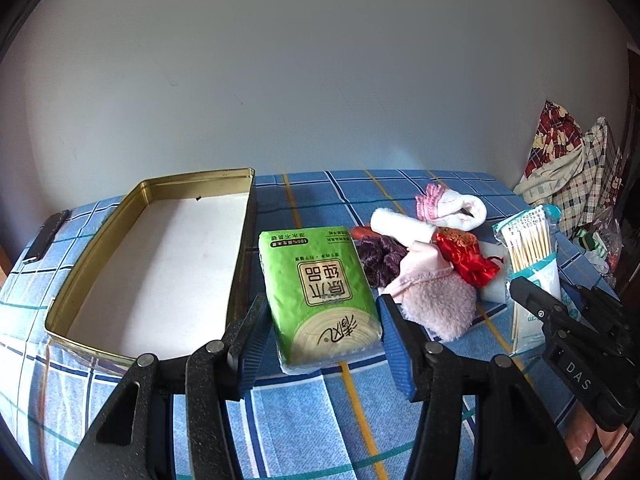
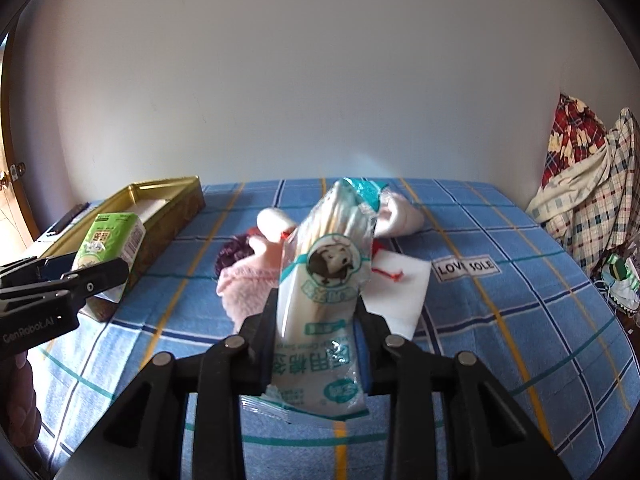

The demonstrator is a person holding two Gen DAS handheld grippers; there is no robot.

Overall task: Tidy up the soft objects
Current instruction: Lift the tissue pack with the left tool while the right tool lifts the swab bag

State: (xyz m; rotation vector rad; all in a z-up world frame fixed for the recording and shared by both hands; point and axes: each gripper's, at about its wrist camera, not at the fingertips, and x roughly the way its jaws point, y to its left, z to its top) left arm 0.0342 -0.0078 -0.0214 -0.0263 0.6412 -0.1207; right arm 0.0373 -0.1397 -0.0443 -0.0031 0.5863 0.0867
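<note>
The open gold metal tin [image 1: 152, 256] has a bare white floor with nothing over it — a gripper could go straight down into it. To its right, a heap of soft cloth things [image 1: 424, 264] fills the middle of the blue checked bed cover [image 1: 304, 420], with the flat white pad [image 2: 400, 292] at its edge. The cover is bare close to the cameras and far right — lots of room there.

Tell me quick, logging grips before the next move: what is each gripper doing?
Left gripper: closed on the green tissue pack.
Right gripper: closed on the cotton swab bag.
</note>
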